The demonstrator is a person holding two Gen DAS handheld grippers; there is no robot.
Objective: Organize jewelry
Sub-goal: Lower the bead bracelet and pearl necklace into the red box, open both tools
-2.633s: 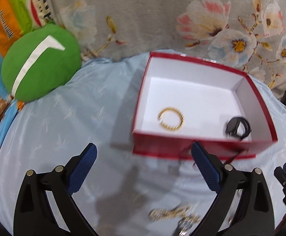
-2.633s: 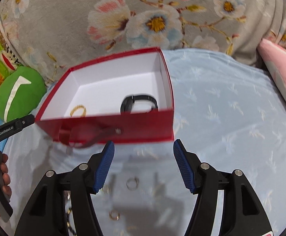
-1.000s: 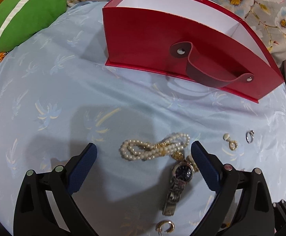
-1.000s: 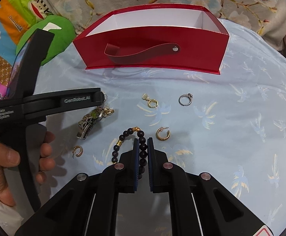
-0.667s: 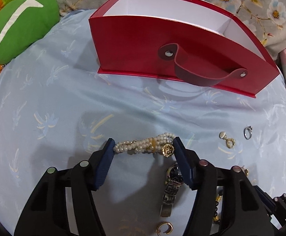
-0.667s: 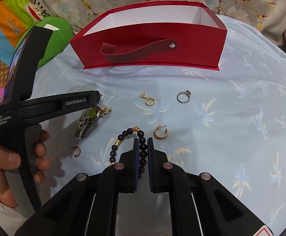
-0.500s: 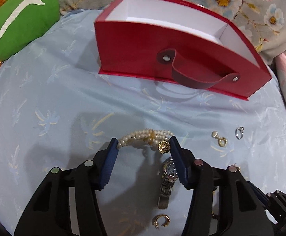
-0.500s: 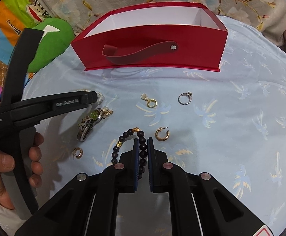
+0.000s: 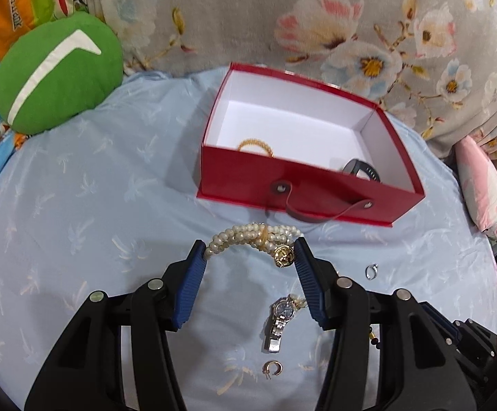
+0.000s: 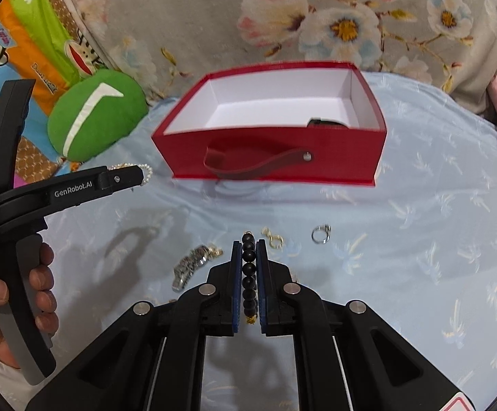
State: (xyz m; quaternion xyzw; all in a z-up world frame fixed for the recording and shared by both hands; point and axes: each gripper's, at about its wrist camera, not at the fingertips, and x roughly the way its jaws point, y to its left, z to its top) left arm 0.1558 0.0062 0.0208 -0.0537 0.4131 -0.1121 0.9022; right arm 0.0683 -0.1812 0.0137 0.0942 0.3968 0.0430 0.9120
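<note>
Pale blue patterned sheet [image 9: 77, 205] covers the bed, with a floral grey blanket [image 9: 248, 17] behind it and a green cushion [image 9: 56, 72] at the far left. Red box [image 9: 303, 185] with a white inside stands open on the sheet, its strap handle [image 10: 258, 166] facing the cameras. Inside it lie a gold bangle [image 9: 256, 147] near the front wall and a black band [image 9: 363, 173] toward the right corner.

Left gripper [image 9: 250, 250] is clamped on a pearl bracelet [image 9: 252, 234], which spans between the two blue pads and is lifted off the sheet, short of the box's front wall; a gold charm [image 9: 283, 256] hangs from it. Right gripper [image 10: 249, 250] is squeezed on a black bead bracelet [image 10: 249, 267], the beads lined up between the pads.

On the sheet lie a silver watch [image 9: 279, 322], a silver ring [image 10: 321, 233], a gold clasp earring [image 10: 273, 238] just beside the bead bracelet's tip, and a gold hoop earring [image 9: 273, 369] nearest the left camera.
</note>
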